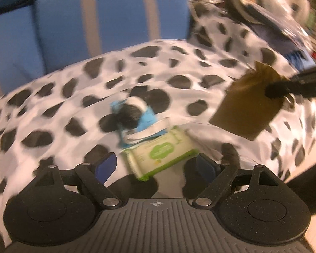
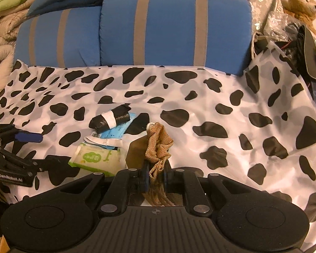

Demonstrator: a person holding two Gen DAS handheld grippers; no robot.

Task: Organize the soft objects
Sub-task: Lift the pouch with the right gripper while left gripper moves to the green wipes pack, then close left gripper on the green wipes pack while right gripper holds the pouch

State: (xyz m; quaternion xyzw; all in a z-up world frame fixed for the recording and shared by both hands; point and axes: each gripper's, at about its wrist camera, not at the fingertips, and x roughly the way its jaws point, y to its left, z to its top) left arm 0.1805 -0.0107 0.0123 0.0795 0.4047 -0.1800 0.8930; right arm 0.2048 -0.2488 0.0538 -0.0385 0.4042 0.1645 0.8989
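Burlap pouch (image 2: pixel 158 147) clamped in the right tongs (image 2: pixel 155 168), jaws nearly together on its bunched middle, gathered top poking forward past the tips, frayed end trailing back toward the camera. Lifted clear of the cow-print sheet (image 2: pixel 221 105), by the look of it.

Left tongs (image 1: pixel 155 164) spread wide, nothing between the blue pads (image 1: pixel 105 164). Just ahead of those open tips: green wipes pack (image 1: pixel 160 154), with a blue packet (image 1: pixel 145 120) and a black roll (image 1: pixel 128 113) stacked beyond it.

For a clean step, probably best to:
- Hold the pinch firm on the pouch; loose weave, likely to slip or sag if eased.
- Carry it to the pile ahead and left of the right tips, lower until the fabric rests, only then let go.
- Bring the left tips down squarely astride the wipes pack, not its corner; soft wrapper, likely to buckle under a skewed squeeze.
- Leave room between the two tongs, already near each other.

Hard to make out: left view smeared, print on the pack unreadable. Pouch contents hidden. Unclear whether the pouch's lower edge brushes the sheet. Clutter beyond the sheet, right of the right tongs, mostly a dark tangle. Blue packet half covered by the roll.
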